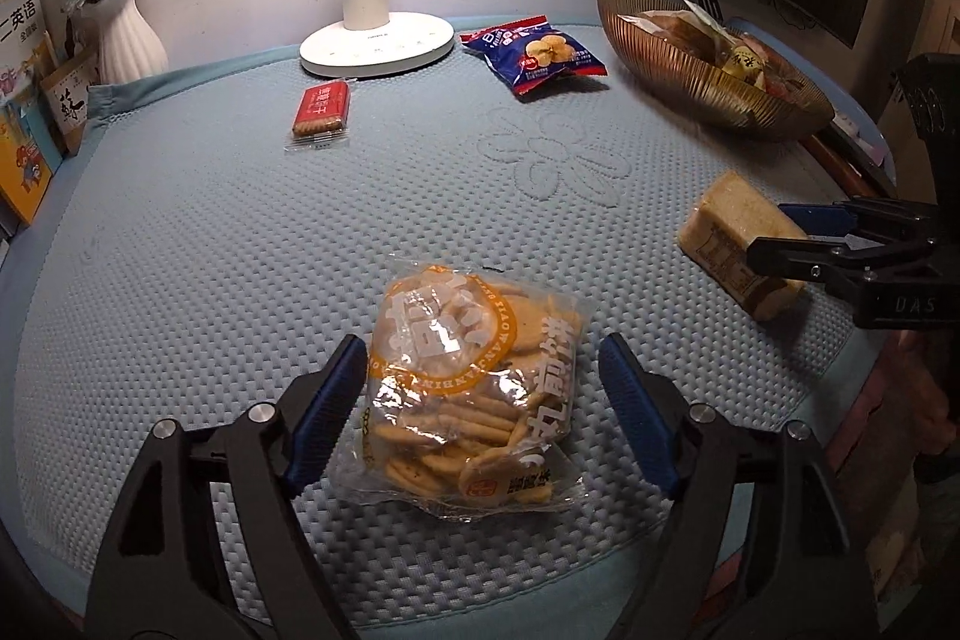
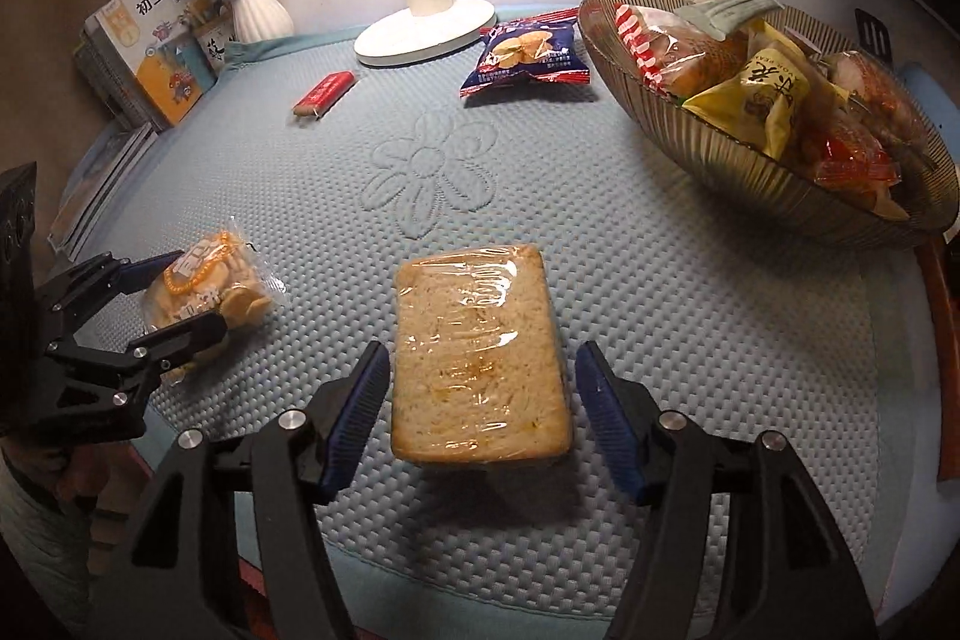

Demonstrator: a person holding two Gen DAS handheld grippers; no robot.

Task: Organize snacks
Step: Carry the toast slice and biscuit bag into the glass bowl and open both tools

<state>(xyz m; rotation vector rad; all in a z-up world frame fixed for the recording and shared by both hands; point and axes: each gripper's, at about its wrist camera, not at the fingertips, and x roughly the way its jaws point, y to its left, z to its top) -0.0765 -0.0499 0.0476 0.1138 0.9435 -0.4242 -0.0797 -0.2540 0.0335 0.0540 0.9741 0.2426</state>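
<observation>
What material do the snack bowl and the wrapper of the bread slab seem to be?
The snack bowl looks like tinted glass or clear plastic: ribbed, brownish, and the snacks show through its wall. The wrapper on the bread slab looks like thin clear plastic film: glossy, wrinkled, with lamp glare on it.

Light-blue dimpled mat, embossed flower; amber ribbed bowl; red biscuit packet; navy chip bag

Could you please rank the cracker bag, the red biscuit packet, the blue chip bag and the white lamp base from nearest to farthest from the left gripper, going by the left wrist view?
From the left gripper:
1. Cracker bag, between its open fingers.
2. Red biscuit packet, ahead and left.
3. Blue chip bag, ahead and right.
4. White lamp base, at the back by the wall.
</observation>
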